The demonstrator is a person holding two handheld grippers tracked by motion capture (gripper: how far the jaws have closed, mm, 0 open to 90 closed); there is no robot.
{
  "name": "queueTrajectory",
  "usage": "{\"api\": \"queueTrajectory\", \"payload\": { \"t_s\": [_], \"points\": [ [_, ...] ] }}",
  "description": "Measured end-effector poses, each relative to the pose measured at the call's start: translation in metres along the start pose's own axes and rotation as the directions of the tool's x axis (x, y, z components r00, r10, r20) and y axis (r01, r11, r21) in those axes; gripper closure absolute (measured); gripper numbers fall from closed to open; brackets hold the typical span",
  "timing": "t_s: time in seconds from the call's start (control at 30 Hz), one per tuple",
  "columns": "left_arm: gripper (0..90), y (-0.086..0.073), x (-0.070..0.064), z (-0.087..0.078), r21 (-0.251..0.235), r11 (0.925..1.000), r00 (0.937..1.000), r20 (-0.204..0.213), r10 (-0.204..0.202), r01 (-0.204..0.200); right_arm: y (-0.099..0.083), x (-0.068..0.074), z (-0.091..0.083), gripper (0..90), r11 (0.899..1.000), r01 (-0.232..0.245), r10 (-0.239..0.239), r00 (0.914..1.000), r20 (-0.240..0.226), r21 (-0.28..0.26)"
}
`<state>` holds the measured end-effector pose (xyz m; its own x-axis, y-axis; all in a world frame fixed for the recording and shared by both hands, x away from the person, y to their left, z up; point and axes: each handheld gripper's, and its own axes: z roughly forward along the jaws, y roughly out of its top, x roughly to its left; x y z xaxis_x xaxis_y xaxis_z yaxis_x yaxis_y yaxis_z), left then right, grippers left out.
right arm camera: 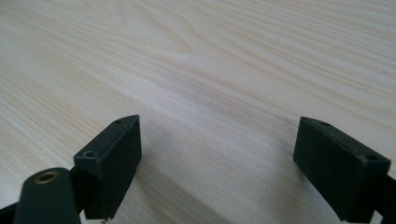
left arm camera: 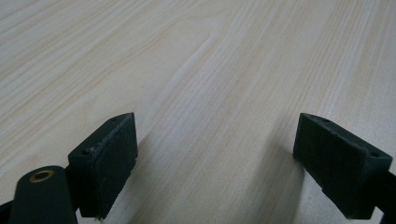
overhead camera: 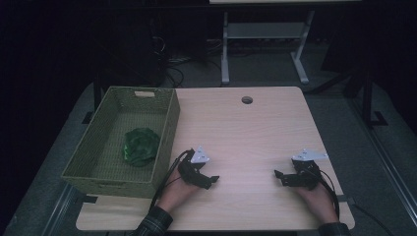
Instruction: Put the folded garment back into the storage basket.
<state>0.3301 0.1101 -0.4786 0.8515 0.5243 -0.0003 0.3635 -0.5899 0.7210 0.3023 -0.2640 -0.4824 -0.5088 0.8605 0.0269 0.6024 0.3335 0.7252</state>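
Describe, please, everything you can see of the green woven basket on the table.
The green woven basket is a rectangular, open-topped bin with wicker-like walls, standing upright along the table's left edge. A cut-out handle shows in its far wall. Inside lies a crumpled dark green thing. The left gripper rests just right of it, apart.

The table [overhead camera: 246, 142] has a pale wood top with fine grain, which runs in long streaks in the left gripper view [left arm camera: 210, 60] and the right gripper view [right arm camera: 224, 56]. A small round hole [overhead camera: 247, 100] sits near the middle of its far edge. Beyond that edge, on the grey floor [overhead camera: 339, 113], stands a white metal frame [overhead camera: 225, 54] with two legs and a crossbar between them, under a second pale top. Black cables [overhead camera: 172, 69] lie tangled on the floor past the table's far left corner. A dark post [overhead camera: 367, 93] stands off the table's right edge.
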Motion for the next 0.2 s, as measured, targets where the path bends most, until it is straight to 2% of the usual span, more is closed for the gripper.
{"api": "queueTrajectory", "payload": {
  "t_s": [0.2],
  "points": [
    [13.0,0.0,0.0,0.0,0.0,1.0,1.0,0.0,0.0,0.0,0.0,0.0,0.0,14.6,1.0,0.001,-0.001,1.0,-0.001,0.0]
  ]
}}
